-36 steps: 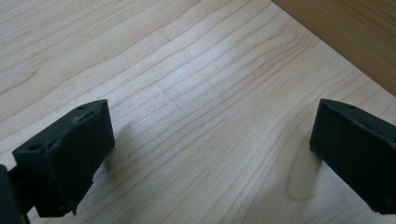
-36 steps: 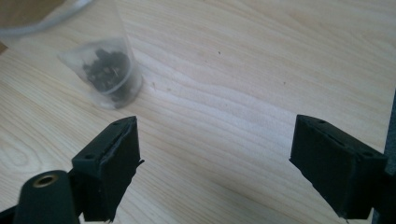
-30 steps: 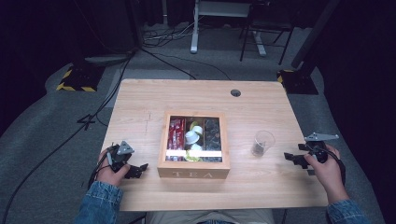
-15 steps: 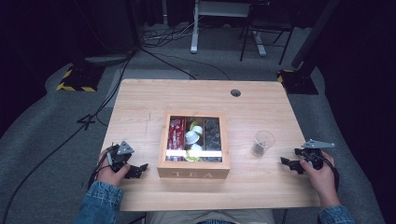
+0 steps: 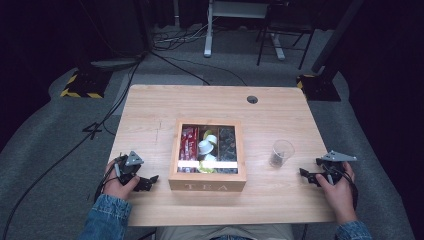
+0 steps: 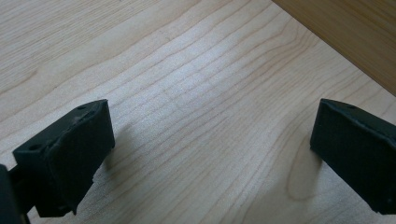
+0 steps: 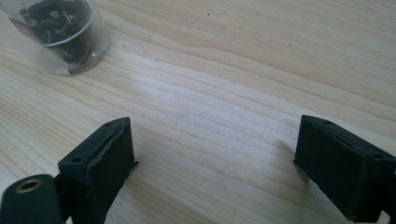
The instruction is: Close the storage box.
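Note:
A wooden tea box point(image 5: 208, 186) marked TEA stands open at the table's middle front, holding red packets, white pods and dark items. A clear glass point(image 5: 280, 153) with dark tea leaves in its bottom stands to the box's right; it appears again as the glass point(image 7: 60, 32) at the top left of the right gripper view. My left gripper point(image 5: 146, 182) rests on the table left of the box, open and empty point(image 6: 212, 149). My right gripper point(image 5: 306, 175) rests on the table right of the glass, open and empty point(image 7: 215, 172).
The wooden table point(image 5: 150, 110) has a round cable hole point(image 5: 252, 99) at the back right. The box's side wall point(image 6: 355, 37) shows at the top right of the left gripper view. Cables, a chair and stands occupy the grey floor behind.
My right gripper has moved down and slightly left, toward the table's front edge. The left gripper has stayed put.

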Action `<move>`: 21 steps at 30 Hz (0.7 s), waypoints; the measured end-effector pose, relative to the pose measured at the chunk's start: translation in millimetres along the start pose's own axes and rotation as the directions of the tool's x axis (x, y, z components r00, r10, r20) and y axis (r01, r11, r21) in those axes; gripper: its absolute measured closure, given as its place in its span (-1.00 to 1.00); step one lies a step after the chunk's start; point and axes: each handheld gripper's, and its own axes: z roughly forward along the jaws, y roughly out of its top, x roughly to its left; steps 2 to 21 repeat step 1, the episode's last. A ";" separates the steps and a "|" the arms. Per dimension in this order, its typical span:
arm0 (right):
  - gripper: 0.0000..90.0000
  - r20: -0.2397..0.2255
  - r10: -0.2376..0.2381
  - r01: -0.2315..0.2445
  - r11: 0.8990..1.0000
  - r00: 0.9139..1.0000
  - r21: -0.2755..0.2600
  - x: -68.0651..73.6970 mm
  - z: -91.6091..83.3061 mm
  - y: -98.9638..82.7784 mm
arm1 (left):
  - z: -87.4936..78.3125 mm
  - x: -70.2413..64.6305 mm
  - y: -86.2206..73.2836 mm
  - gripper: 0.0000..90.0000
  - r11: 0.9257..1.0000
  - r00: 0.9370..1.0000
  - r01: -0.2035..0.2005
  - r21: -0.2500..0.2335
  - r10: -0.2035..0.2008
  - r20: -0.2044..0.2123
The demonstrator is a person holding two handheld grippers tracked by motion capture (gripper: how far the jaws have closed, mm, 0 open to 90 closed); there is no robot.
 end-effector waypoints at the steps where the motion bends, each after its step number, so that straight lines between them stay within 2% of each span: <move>1: -0.75 0.000 0.000 0.000 1.000 1.000 0.000 0.0 0.0 0.0 | -0.1 -0.1 0.0 -1.00 1.000 1.000 -0.001 0.000 0.001 -0.002; 21: -0.75 0.000 0.000 0.000 1.000 1.000 0.000 0.0 0.0 0.0 | -0.1 -0.1 0.0 -1.00 1.000 1.000 -0.001 0.000 0.001 -0.002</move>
